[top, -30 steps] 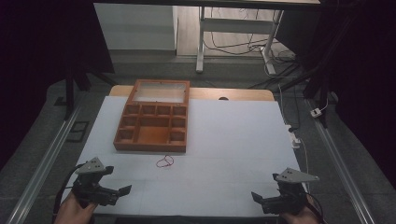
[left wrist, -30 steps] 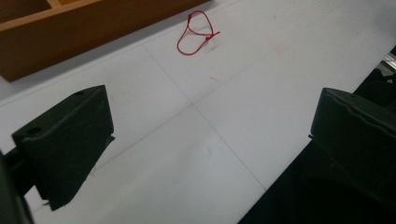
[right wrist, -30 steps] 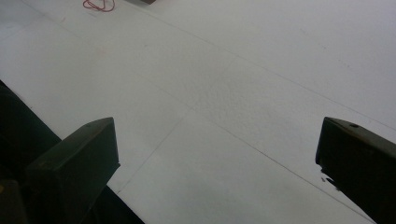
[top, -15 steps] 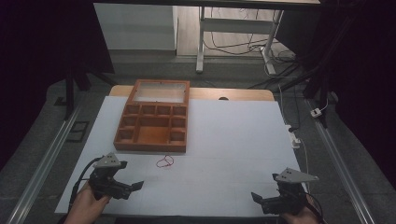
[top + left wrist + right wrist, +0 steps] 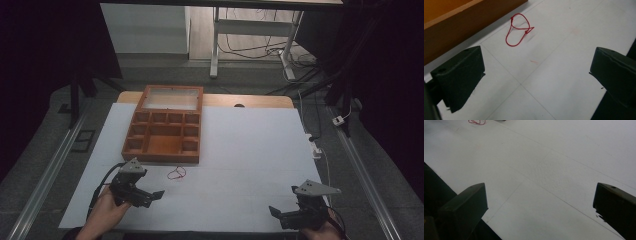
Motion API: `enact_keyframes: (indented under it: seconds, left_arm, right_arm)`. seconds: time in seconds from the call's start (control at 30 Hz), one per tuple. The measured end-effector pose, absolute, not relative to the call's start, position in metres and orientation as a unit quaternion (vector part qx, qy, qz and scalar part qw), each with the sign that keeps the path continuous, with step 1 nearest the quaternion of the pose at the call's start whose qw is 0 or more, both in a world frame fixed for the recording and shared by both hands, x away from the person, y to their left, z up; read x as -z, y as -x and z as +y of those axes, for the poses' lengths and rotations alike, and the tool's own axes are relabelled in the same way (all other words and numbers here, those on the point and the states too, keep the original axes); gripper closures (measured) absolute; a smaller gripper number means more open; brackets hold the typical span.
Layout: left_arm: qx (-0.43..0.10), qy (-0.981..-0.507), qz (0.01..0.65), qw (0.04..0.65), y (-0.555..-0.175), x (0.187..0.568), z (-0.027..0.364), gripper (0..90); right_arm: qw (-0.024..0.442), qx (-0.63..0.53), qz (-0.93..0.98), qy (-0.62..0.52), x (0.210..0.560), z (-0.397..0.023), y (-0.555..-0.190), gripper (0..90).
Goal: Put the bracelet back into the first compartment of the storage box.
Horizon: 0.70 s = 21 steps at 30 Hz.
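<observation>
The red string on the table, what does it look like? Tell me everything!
The red string is a thin loop of cord with tiny knots, bent into a floppy oval and partly lifted. It lies loose on the white table cover, just in front of the wooden box, not touching it. The left gripper points toward it, jaws open, apart from it.

Table (image 5: pixel 250 101) runs away from person, sheet (image 5: pixel 250 150) spread on it. Compartment box (image 5: pixel 166 131) on sheet, far left of centre. Loop of string (image 5: pixel 176 173) on sheet just before box's near edge, apart from it. Left gripper (image 5: pixel 150 196) near left, close to string, jaws toward it. Right gripper (image 5: pixel 280 215) at near right edge, well apart from string and box.
</observation>
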<state>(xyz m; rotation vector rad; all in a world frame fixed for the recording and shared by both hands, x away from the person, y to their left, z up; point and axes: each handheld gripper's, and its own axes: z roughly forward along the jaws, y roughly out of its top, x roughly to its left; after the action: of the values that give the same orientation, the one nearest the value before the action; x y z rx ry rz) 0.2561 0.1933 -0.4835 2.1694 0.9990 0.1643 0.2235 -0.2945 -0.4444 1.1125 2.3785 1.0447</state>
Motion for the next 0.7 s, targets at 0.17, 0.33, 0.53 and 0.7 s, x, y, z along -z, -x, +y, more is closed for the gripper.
enact_keyframes:
  seconds: [0.17,0.33,0.53,0.7]
  left_arm:
    - [-0.066,-0.851,0.385,0.352,-0.267,0.486,0.183,0.0]
    - [-0.061,-0.862,0.373,0.337,-0.28,0.492,0.172,0.0]
    - [-0.059,-0.873,0.359,0.326,-0.294,0.5,0.158,0.0]
    - [-0.055,-0.88,0.348,0.318,-0.306,0.507,0.149,0.0]
  right_arm:
    - [0.158,-0.363,0.832,-0.389,0.444,-0.294,-0.223,0.0]
    - [0.158,-0.363,0.832,-0.388,0.444,-0.294,-0.223,0.0]
    - [0.158,-0.364,0.832,-0.388,0.445,-0.294,-0.224,0.0]
    - [0.157,-0.364,0.832,-0.388,0.445,-0.294,-0.224,0.0]
